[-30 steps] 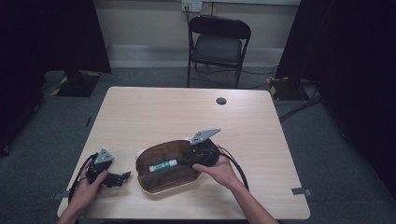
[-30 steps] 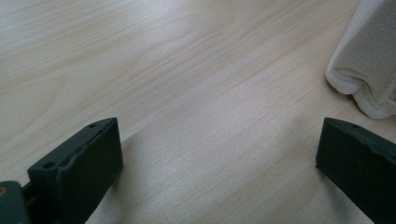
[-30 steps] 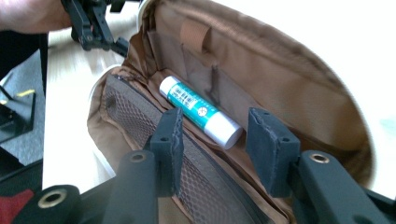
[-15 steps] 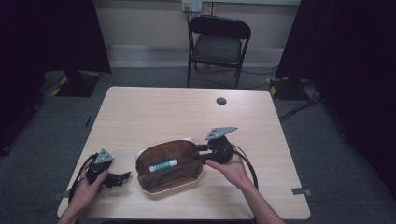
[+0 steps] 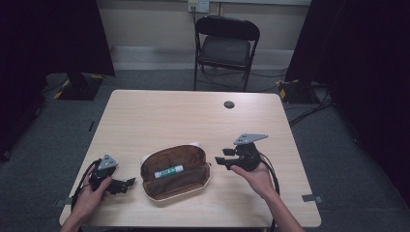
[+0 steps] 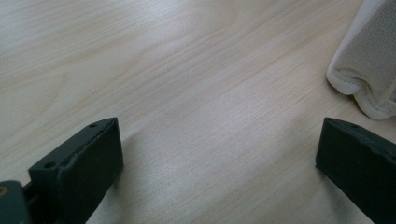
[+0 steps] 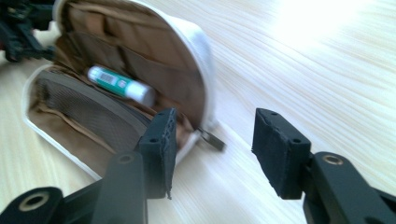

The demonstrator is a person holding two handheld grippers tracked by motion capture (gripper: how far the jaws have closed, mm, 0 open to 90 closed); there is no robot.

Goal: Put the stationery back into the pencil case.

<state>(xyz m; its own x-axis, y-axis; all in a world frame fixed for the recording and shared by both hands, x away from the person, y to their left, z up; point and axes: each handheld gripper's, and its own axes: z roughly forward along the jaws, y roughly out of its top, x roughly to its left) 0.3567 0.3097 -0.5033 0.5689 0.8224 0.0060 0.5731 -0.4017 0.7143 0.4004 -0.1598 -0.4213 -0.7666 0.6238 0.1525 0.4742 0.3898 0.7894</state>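
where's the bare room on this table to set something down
The far half of the light wooden table is bare, apart from a small dark round disc near the far edge. The near strip is crowded: left tool, open brown zip pouch holding a green-and-white tube, right tool.

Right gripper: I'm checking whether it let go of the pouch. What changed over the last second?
The right gripper drew back rightward off the pouch; its jaws have just been opening, nothing between them. Pouch, glue stick and left gripper stayed put.
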